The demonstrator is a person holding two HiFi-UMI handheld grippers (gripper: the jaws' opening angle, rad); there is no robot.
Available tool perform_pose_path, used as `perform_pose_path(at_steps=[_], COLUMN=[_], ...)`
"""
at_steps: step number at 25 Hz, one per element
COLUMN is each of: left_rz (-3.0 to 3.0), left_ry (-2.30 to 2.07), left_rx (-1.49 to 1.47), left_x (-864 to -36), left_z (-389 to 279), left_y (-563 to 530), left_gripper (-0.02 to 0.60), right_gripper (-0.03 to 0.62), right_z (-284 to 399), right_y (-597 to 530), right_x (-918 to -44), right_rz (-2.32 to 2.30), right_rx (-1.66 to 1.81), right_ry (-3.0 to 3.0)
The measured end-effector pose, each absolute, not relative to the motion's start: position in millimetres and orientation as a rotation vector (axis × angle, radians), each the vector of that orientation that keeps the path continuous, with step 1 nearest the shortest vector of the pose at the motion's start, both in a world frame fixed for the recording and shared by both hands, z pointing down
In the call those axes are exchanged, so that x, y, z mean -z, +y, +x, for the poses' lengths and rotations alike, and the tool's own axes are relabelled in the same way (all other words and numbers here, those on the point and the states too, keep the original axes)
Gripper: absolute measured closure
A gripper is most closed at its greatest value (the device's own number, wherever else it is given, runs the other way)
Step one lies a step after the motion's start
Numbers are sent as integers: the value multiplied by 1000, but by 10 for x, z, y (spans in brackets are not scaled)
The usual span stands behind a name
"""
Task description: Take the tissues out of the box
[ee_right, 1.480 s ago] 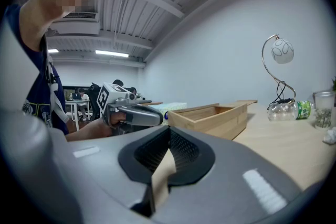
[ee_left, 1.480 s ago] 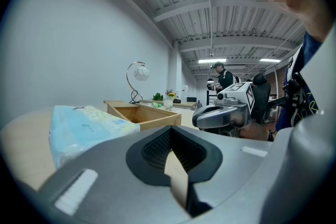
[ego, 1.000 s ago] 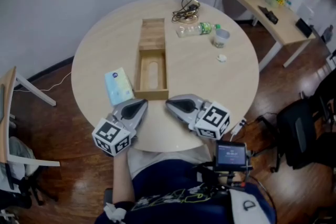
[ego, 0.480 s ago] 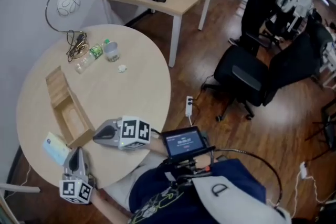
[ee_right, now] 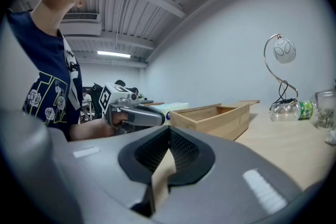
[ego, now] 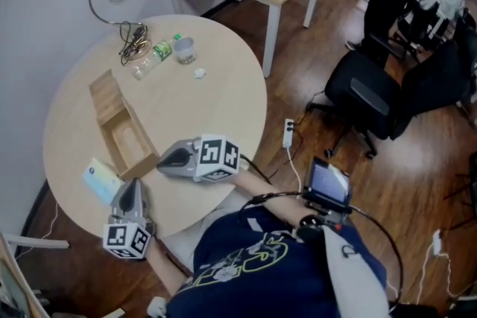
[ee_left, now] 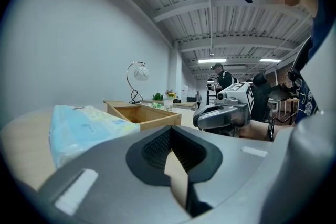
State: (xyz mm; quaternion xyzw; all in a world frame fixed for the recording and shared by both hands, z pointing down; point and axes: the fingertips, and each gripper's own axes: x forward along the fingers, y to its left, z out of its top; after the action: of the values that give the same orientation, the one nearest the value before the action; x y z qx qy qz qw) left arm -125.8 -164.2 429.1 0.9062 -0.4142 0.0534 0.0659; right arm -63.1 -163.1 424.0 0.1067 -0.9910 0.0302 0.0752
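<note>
On the round light-wood table [ego: 201,97], the long open wooden box [ego: 128,139] is seen towards 9 o'clock of the tabletop in the head view. The pale blue soft pack of tissues [ego: 103,180] is laid flat on the table outside the box, just beside its near end, at about 8 o'clock from it. The left gripper [ego: 133,186] is held at the table's 7 o'clock edge, just beside the pack, its jaws pressed together with nothing between them. The right gripper [ego: 162,162] is held at 5 o'clock of the box's near end, its jaws likewise closed and empty.
</note>
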Motion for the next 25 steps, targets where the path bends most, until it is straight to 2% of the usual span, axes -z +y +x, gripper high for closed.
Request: perform_pose_path(at_steps=[25], left_rz=[2746], left_ry=[-1241], left_rx=[-179], left_x=[-4271], left_z=[-1217], left_y=[-1681], left_gripper=[580], right_gripper=[597], right_z=[-597], right_y=[-1689], right_x=[-4240], right_rz=[343], right_rx=[-99], right_ry=[-2967])
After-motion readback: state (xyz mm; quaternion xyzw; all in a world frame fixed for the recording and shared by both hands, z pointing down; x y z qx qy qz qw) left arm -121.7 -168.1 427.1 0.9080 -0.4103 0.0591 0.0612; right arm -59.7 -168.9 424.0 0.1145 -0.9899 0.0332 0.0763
